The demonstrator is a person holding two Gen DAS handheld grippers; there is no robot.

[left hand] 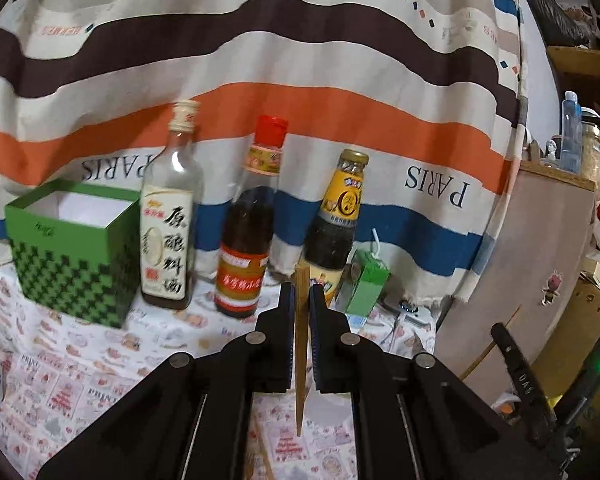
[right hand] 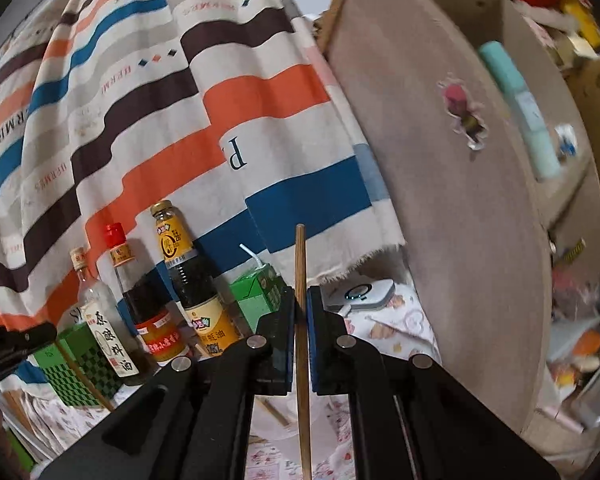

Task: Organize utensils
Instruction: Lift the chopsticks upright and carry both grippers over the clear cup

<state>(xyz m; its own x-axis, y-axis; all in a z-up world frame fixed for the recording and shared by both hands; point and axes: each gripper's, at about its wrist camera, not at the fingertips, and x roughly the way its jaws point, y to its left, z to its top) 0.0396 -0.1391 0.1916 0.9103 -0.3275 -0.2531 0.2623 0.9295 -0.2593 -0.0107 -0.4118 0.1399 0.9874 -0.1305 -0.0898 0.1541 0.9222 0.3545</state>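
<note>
Both grippers, left gripper (left hand: pixel 300 300) and right gripper (right hand: pixel 300 304), pinch one chopstick (left hand: pixel 301 328) each (right hand: pixel 301 320) above the table. Chopsticks look light, stiff, smooth; hold mid-stick. Green box (left hand: pixel 76 248) waits nearby.

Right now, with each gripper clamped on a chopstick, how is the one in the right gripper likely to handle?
The chopstick looks like thin, straight wood, so probably stiff and light. The right gripper pinches it partway along, so it may pivot between the pads. Its shaft looks round, so it would likely roll if dropped on the table.
</note>
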